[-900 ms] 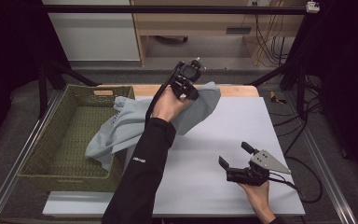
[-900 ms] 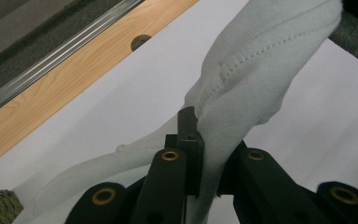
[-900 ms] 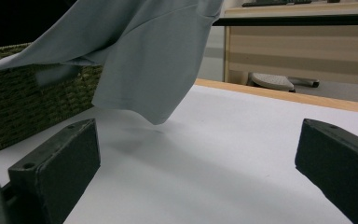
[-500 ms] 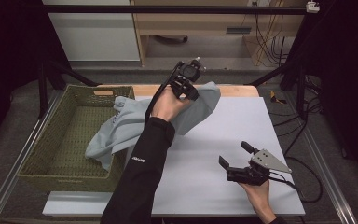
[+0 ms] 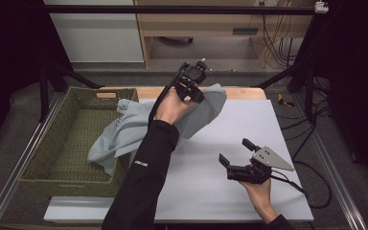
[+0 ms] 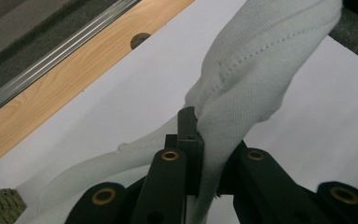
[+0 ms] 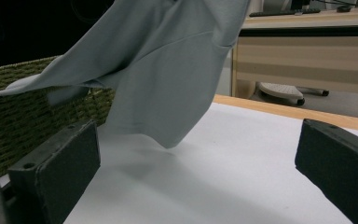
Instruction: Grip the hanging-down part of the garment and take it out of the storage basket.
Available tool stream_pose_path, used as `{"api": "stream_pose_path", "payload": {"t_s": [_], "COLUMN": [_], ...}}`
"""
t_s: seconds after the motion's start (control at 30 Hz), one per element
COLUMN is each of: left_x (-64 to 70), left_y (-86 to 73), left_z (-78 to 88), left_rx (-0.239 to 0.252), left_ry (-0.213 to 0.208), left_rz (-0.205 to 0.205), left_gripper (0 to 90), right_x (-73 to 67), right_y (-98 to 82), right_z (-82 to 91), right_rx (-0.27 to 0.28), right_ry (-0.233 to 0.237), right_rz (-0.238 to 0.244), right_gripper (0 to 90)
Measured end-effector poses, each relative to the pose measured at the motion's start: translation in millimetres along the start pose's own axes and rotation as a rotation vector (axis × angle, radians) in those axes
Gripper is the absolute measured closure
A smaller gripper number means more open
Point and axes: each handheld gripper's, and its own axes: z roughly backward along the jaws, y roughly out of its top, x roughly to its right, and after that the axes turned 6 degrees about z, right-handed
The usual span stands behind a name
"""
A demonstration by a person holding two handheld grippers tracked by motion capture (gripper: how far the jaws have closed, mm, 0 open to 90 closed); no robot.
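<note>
Your sleeved left forearm point(image 5: 146, 163) hides part of the pale grey cloth garment point(image 5: 124, 129) beside the green woven basket point(image 5: 52, 158), whose bottom the draped garment partly covers.

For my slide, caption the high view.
Left gripper lifts a pale grey cloth garment from the green woven basket.

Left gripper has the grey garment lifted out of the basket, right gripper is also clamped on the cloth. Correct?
Not quite. The right gripper is open and holds nothing, off to the side of the grey garment; the high view shows it. The left gripper alone grips it, by the basket.
</note>
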Motion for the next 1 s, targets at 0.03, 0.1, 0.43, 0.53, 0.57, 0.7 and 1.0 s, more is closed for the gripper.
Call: {"api": "stream_pose_path", "payload": {"t_s": [0.03, 0.1, 0.43, 0.53, 0.57, 0.7, 1.0], "left_x": [0.0, -0.3, -3.1, -4.1, -4.2, -5.0, -5.8], "left_y": [0.0, -0.1, 0.1, -0.1, -0.1, 0.4, 0.2], "left_z": [0.3, 1.1, 3.1, 5.0, 5.7, 8.3, 7.8], "left_rx": [0.000, 0.001, -0.004, -0.001, 0.003, 0.008, 0.012], "left_ry": [0.000, 0.001, 0.001, 0.000, 0.001, 0.002, 0.005], "left_rz": [0.000, -0.003, 0.001, 0.004, 0.004, 0.010, 0.008], "left_gripper": [83.7, 83.7, 83.7, 83.7, 83.7, 83.7, 83.6], "right_x": [-2.2, -1.6, -16.2, -20.5, -22.9, -27.3, -36.5], "right_y": [1.7, 2.5, 16.0, 19.1, 21.1, 25.4, 31.0], "right_z": [-5.0, -7.5, -31.0, -38.0, -43.2, -53.8, -77.7], "right_rx": [0.009, 0.005, 0.021, 0.011, 0.013, 0.022, 0.008], "right_ry": [0.008, 0.011, 0.041, 0.046, 0.050, 0.051, 0.063], "right_rz": [-0.006, 0.026, 0.016, 0.009, 0.006, -0.001, 0.030], "right_gripper": [0.4, 0.4, 0.4, 0.4, 0.4, 0.4, 0.4]}}
